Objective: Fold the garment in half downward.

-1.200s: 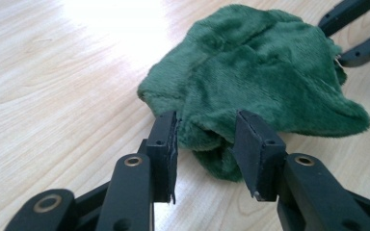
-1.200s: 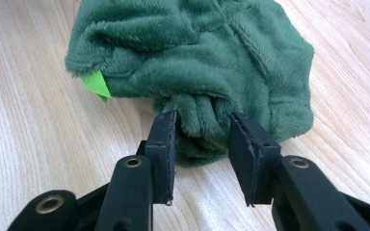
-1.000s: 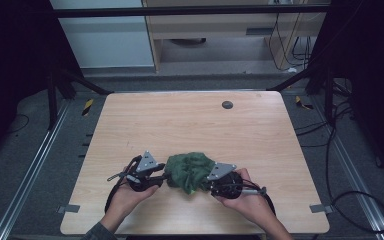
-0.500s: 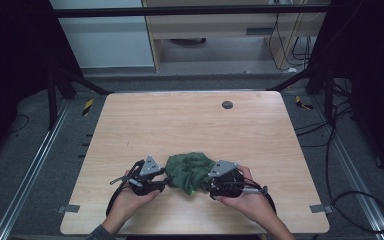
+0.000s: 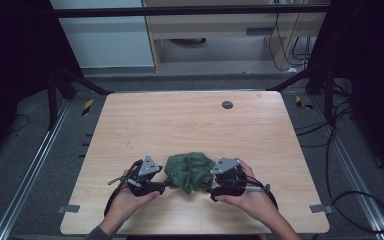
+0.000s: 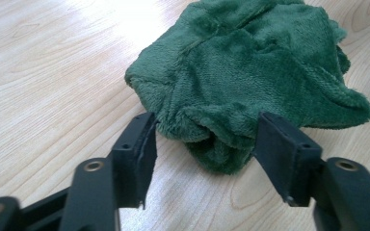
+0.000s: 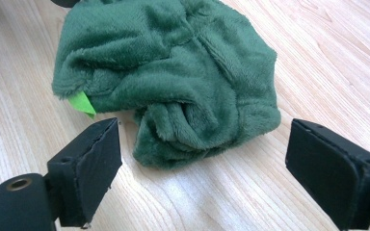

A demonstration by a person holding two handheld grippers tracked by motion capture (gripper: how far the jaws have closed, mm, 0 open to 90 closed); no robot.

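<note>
Cloth (image 6: 260, 62): dark green plush, deep soft pile, matt, crumpled in folds; a seam line runs across the nap. Small bright green tag (image 7: 82, 103) at the cloth's edge, smooth, thin.
Counter (image 5: 190, 125): light wood-grain top, smooth, slight sheen beside the cloth.
Left tool (image 6: 207, 144) and right tool (image 7: 204, 163): black, matt, flat-faced pads; brass-coloured metal inserts.

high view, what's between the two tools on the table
A bunched green cloth lies between the left tool and the right tool, as the high view shows; both have just been opening.
</note>
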